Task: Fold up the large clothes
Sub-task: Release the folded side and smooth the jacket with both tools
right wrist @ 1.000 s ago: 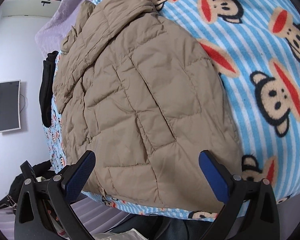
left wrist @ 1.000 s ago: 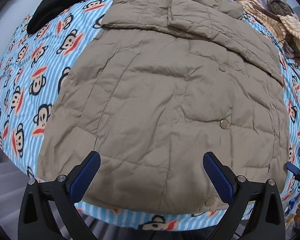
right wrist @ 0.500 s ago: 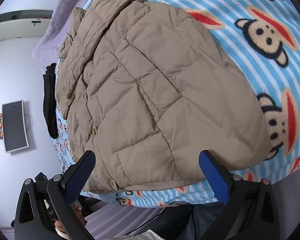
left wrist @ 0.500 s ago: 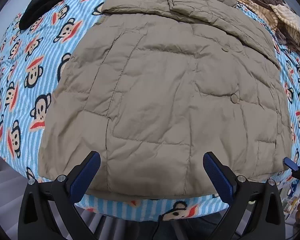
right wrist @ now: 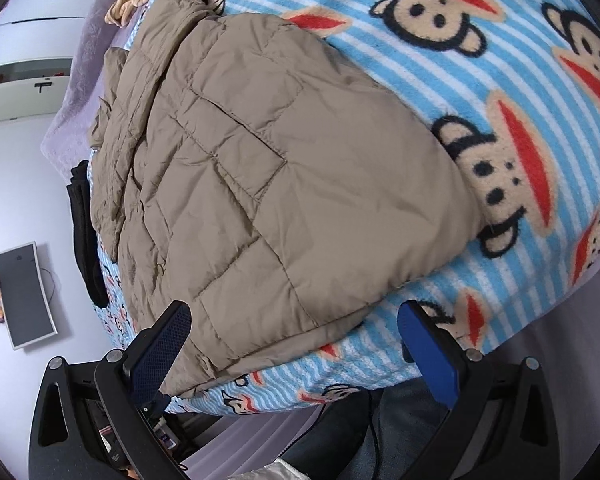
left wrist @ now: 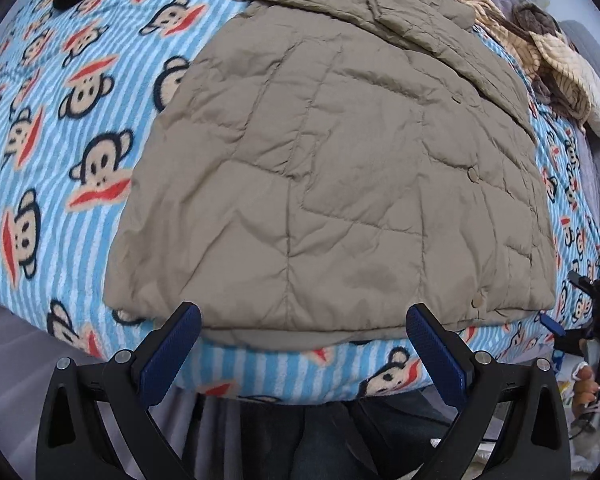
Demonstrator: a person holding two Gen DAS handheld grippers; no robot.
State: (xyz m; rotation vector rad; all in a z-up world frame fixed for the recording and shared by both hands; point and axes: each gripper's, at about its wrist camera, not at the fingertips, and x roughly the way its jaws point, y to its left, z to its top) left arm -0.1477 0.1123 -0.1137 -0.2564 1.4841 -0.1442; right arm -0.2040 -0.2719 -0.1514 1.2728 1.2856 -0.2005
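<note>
Both the left gripper (left wrist: 304, 344) and right gripper (right wrist: 294, 342) are held wide-jawed, empty, just short of the hem of the tan jacket (left wrist: 340, 168), which is spread flat on the monkey-print blanket (left wrist: 60, 128); striped clothes (left wrist: 540, 52) are piled beyond its collar.

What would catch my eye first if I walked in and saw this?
Probably the loud blue-striped blanket printed with cartoon monkey faces, which covers the bed. Spread flat on it, hem toward the near edge, lies a big tan quilted jacket. Two open grippers with blue pads face that hem without touching it: the left gripper and the right gripper.
</note>
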